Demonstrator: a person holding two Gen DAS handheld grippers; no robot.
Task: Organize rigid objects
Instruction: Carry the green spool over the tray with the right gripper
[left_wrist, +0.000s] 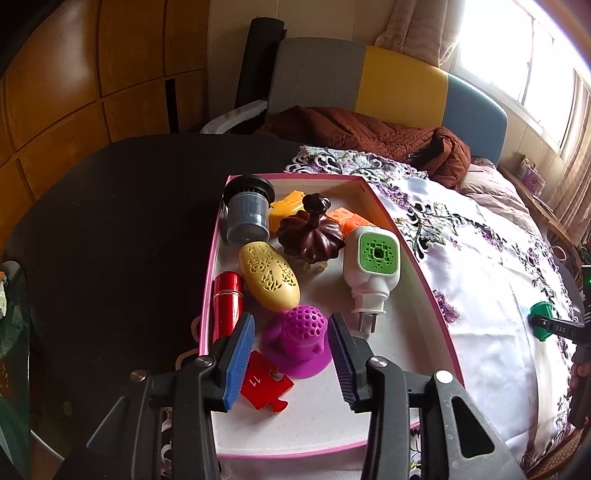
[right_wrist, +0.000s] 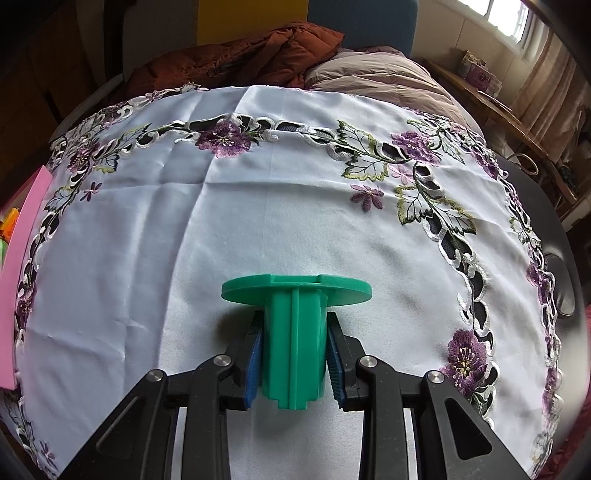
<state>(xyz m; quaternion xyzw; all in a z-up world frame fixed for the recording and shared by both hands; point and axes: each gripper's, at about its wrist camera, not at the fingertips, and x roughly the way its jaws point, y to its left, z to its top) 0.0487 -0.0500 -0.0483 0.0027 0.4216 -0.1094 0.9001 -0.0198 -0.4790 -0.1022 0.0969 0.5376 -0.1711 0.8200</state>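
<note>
While parted, left tongs (left_wrist: 291, 354) empty.

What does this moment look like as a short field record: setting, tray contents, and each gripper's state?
setting: table with embroidered floral tablecloth
container: pink-rimmed tray
in tray: purple perforated piece, red puzzle piece, yellow oval case, red cylinder, white-and-green plug-in device, brown lid, grey canister, orange blocks
left gripper: open, pads either side of the purple piece, not pressing
right gripper: shut on green flanged spool, over the cloth
</note>
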